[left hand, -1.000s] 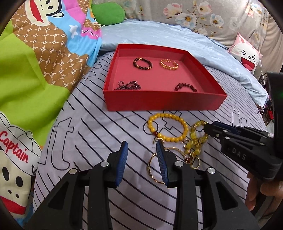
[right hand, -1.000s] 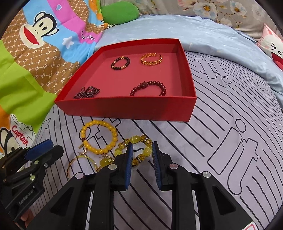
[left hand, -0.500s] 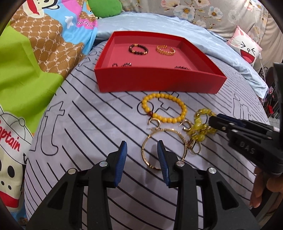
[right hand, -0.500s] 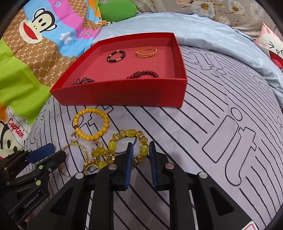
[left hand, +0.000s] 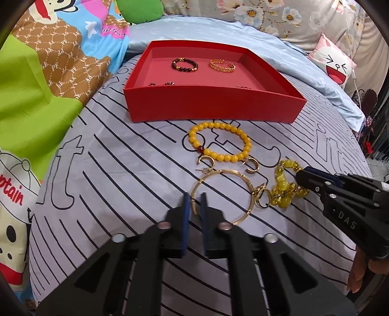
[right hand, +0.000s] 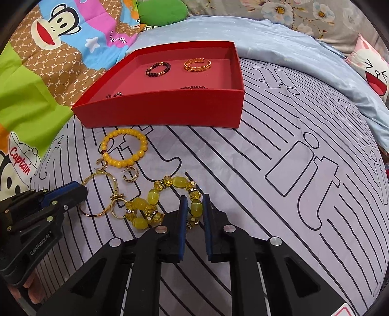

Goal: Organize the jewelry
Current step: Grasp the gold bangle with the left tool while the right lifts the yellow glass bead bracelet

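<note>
A red box (left hand: 214, 107) (right hand: 170, 109) on the bed holds a dark bead bracelet (left hand: 184, 65), a gold cuff (left hand: 222, 65) and other dark pieces. In front lie a yellow bead bracelet (left hand: 220, 142) (right hand: 125, 148), two gold hoop earrings (left hand: 206, 161), a gold ring (left hand: 262, 198), a gold bangle (left hand: 222, 197) (right hand: 101, 194) and a yellow crystal bracelet (left hand: 287, 187) (right hand: 170, 199). My left gripper (left hand: 193, 206) is shut on the bangle's near rim. My right gripper (right hand: 193, 206) is shut on the crystal bracelet.
The striped lilac sheet (right hand: 291, 170) covers the bed. A cartoon quilt (left hand: 48, 85) lies at the left, a green cushion (left hand: 138, 9) at the back, and a pink face pillow (left hand: 333, 63) at the right. A pale blue cover (right hand: 279, 41) lies behind the box.
Both grippers moved down toward the jewelry and narrowed. The left one closed around the gold bangle's rim, the right one around the yellow crystal bracelet.
</note>
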`<state>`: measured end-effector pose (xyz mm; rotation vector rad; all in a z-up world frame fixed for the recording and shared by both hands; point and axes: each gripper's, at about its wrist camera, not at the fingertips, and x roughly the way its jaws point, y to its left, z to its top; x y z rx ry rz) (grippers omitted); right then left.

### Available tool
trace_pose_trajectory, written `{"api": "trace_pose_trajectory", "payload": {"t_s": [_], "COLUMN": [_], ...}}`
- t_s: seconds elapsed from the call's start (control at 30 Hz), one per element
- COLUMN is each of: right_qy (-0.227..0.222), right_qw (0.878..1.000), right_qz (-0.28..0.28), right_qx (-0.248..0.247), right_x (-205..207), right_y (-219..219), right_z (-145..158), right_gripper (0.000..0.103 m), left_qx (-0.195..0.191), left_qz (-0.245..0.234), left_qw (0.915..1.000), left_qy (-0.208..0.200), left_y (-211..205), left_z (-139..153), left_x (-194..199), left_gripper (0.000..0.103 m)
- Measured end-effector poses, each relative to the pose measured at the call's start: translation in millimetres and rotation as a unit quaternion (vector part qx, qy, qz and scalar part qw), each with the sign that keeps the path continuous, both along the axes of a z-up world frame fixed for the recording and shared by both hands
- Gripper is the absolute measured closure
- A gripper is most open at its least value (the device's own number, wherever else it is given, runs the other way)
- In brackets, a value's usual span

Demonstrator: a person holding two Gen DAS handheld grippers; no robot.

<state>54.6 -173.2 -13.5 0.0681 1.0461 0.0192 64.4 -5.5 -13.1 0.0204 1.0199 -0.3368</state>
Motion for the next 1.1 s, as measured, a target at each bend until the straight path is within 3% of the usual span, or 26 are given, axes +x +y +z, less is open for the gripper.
{"api": "trace_pose_trajectory", "payload": {"t_s": [0.57,0.73,0.8,0.83,0.87,0.93,1.1], "right_qy": [-0.026,-0.021,-0.018,-0.017,-0.017,-0.017,-0.017], "right_qw": [0.999,1.0,0.999,0.999,0.999,0.999,0.999], "right_qz": [-0.002,-0.006,-0.007,-0.008,-0.009,-0.011,-0.012], "right_qx": [0.02,0.022,0.025,0.026,0.028,0.03,0.034], "right_x": [-9.6,-10.1,-10.8,-11.6,-13.2,-13.7,-13.3], "right_y": [-3.8,-6.3,-7.4,-8.0,-8.9,-9.6,-10.4], "right_z": [29.6,25.9,23.8,23.1,22.8,22.3,22.0], "right_gripper": [0.094,0.094,0.094,0.094,0.094,0.094,0.094], "left_qx": [-0.021,-0.008,-0.011,-0.009,-0.005,-0.006,0.015], "left_qz": [-0.009,-0.005,-0.002,0.001,0.006,0.001,-0.024], "left_qw": [0.9997,1.0,0.9999,1.0,0.9998,0.9995,0.9994], "left_qy": [0.002,0.003,0.002,-0.004,-0.016,-0.03,-0.021], "left_y": [3.3,2.8,3.6,3.3,2.6,-1.2,-19.5], "left_z": [16.9,13.7,12.6,13.6,16.3,21.1,12.9], "left_x": [-6.5,-8.6,-10.7,-13.2,-16.5,-20.8,-20.6], "left_gripper": [0.1,0.1,0.083,0.055,0.041,0.04,0.04]}}
